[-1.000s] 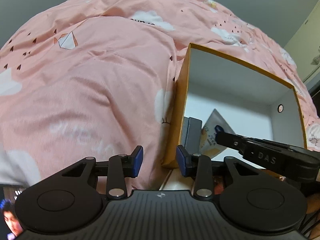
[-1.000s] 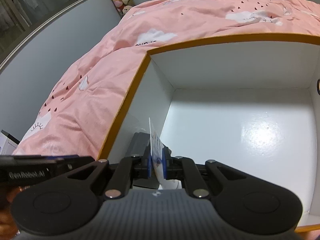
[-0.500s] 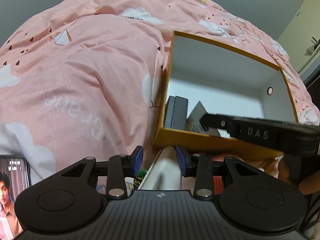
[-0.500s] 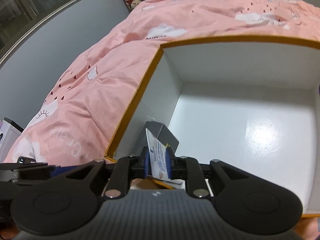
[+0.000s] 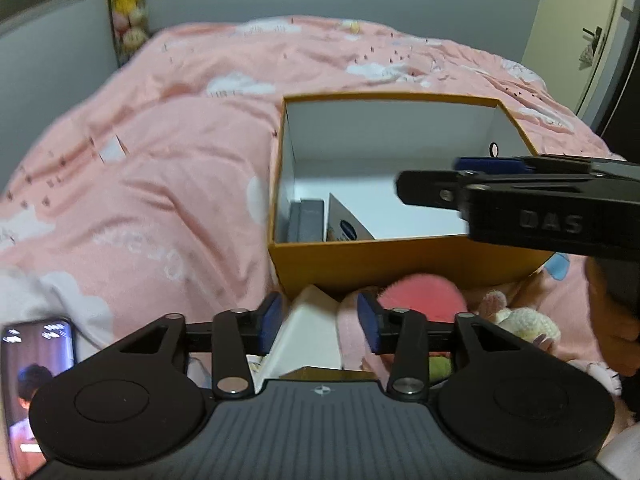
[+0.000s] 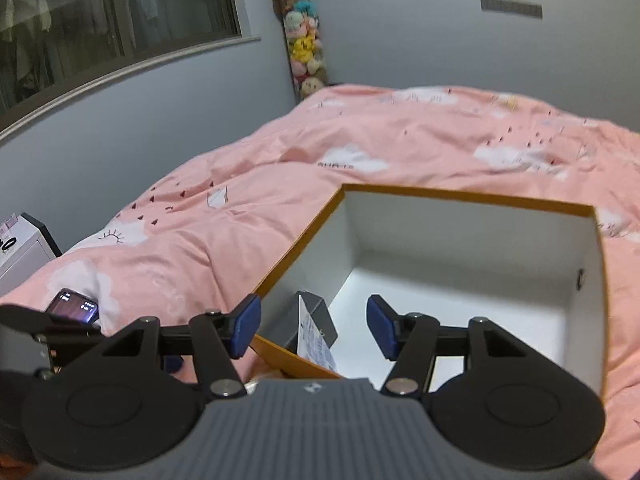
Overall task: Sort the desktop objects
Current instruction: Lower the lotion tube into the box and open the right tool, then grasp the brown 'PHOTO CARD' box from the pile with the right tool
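Desktop objects are being gathered in an open cardboard box with orange outer walls and a white inside (image 5: 400,258), which is lying on a pink bed cover printed with white clouds (image 5: 160,168). Inside it, a dark grey flat case (image 5: 310,220) is being kept upright against the left wall, and a white paper packet with blue print (image 6: 314,338) is leaning just beside it, near the front left corner. Most of the white floor of the box is being left free, toward the right wall and the far wall.

The right gripper (image 6: 312,326) is being held above the front edge of the box. Its jaws have just been opening; the blue pads are standing wide apart, and the packet is seen between them but is not being touched, so it is released.

The left gripper (image 5: 318,322) is being held in front of the box, outside its front wall. Its jaws have just been opening a little, and nothing is being grasped. Past its fingers a white wedge-shaped object (image 5: 310,336) is showing, and to its right a round pink fluffy object (image 5: 420,292) and a small cream plush toy (image 5: 520,324) are lying near the front wall. A lit phone (image 5: 36,364) is lying on the cover at the left.
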Available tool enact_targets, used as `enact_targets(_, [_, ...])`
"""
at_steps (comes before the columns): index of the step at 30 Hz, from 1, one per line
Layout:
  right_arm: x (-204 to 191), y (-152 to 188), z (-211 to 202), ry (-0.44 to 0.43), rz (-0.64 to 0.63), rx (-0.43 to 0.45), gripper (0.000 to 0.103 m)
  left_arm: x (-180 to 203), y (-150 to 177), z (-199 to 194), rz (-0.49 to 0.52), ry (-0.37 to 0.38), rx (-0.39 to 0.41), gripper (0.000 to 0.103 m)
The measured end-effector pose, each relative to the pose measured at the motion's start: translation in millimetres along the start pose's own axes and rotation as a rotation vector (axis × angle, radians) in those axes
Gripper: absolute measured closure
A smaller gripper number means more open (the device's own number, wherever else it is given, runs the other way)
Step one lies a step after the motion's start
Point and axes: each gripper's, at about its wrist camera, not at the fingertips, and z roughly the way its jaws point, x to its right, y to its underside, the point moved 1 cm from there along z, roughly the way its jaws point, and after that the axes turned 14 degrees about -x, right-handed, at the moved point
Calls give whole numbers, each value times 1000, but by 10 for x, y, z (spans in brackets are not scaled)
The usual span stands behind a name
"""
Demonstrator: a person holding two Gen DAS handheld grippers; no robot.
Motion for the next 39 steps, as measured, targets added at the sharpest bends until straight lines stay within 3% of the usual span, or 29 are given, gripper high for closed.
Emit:
enact_targets(2, [29,89,-113,1,9,31,29,63,46,-43,36,-23,23,53])
enact_targets(7, [-38,279,-295,73,-74,35,29,90,107,-64,69,36,-33,53])
enact_targets(9, [-63,350,-316,107,-99,-2,29,34,129,-72,62,61,-65,53])
enact_targets(12, [-39,489,-346,81,-88,-56,29,-128,170,-91,19,102,-95,53])
enact_targets(15, [-27,609,-347,66,-65,-105,37,-235,210,-43,25,132,-166,52])
enact_targets(19, [-49,746,-286,75,-56,-184,37,-213,292,13,78,96,-206,45])
enact_targets(24, [19,842,-234,-38,6,-289,48,-125,341,64,113,133,-228,40])
enact_targets(30, [112,910,-128,-178,117,-374,51,-218,358,278,14,85,-268,40])
enact_targets(35, [106,920,-96,-183,137,-396,51,-195,347,246,21,101,-247,40])
enact_targets(39, [123,936,18,-233,171,-449,51,-187,363,329,13,65,-270,38])
